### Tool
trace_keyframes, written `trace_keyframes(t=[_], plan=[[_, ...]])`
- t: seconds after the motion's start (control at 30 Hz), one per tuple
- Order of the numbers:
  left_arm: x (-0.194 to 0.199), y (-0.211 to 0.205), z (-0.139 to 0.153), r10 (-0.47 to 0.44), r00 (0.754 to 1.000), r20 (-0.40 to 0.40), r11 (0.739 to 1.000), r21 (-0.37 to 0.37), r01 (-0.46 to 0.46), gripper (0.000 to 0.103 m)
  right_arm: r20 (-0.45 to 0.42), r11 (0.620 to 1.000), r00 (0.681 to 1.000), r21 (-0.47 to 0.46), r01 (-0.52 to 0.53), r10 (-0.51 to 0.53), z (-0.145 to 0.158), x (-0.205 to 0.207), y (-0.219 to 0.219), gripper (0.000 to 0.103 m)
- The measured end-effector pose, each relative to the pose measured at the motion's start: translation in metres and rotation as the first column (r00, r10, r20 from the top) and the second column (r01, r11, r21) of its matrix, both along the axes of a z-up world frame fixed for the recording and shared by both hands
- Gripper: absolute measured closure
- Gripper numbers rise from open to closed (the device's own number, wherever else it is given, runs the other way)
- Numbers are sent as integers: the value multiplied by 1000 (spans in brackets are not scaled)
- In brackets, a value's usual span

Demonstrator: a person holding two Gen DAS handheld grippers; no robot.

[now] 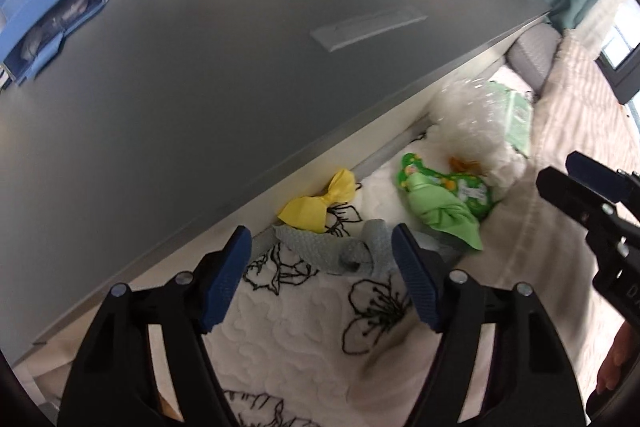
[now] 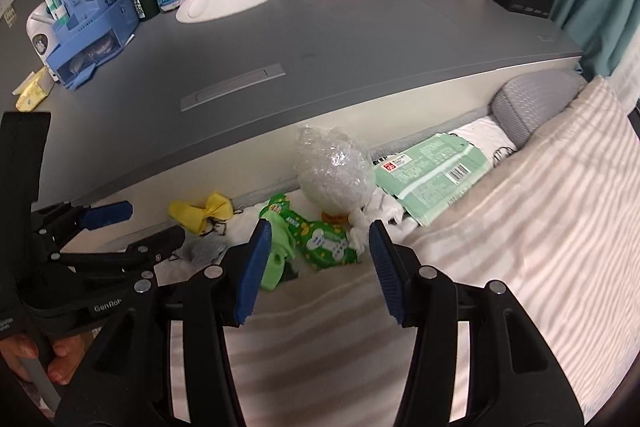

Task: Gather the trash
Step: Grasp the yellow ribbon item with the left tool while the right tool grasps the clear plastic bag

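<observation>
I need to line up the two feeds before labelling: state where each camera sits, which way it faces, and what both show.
Left wrist: on the left gripper, tilted down at the grey cloth on the bed beside the desk; its open fingers, the right gripper and a fingertip show.
Right wrist: on the right gripper, tilted down at the green packet; its open fingers, the left gripper and a hand show.
Shared: yellow wrapper, green packet, bubble-wrap bundle, desk.

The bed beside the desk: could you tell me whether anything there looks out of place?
Yes. Litter lies along the bed's edge against the desk: a twisted yellow wrapper, a green snack packet, a ball of bubble wrap, crumpled tissue and a flattened green carton. None belongs on bedding.
</observation>
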State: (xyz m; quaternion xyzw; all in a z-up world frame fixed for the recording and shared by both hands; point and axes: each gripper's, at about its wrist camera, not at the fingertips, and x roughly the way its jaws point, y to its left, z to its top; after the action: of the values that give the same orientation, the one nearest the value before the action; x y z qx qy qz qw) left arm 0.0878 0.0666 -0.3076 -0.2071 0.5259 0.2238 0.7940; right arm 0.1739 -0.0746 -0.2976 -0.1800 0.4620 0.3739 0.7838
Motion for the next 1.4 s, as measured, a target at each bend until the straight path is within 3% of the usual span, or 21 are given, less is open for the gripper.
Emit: trace_keyframes(t=[0.5,0.67,0.73,0.83,0.87,0.97,1.4], plan=[[21,13,-44,36,998,-53,998,-51,-39,39,21,995,995,-7,-99,99,-38,34,28,54],[26,19,-53,33,997,-63,997,-67,-37,51,16,993,993,-24,-120,120,-45,37,37,55],[29,21,-55,30,997,-70,997,-65,-34,58,21,991,991,-31,-130,130,-47,38,41,65],[32,22,-56,10,998,-68,998,-56,-14,78,23,990,990,-38,-137,138,-47,38,42,78],[33,22,-56,2,997,-71,999,-47,-6,87,23,990,990,-38,-137,138,-47,38,42,79],[34,23,-54,-16,998,-69,999,-33,14,95,26,991,991,-33,-131,132,-44,37,40,84],[20,23,-20,-53,998,-16,998,-28,53,98,38,994,994,-9,-105,105,-9,17,28,87]])
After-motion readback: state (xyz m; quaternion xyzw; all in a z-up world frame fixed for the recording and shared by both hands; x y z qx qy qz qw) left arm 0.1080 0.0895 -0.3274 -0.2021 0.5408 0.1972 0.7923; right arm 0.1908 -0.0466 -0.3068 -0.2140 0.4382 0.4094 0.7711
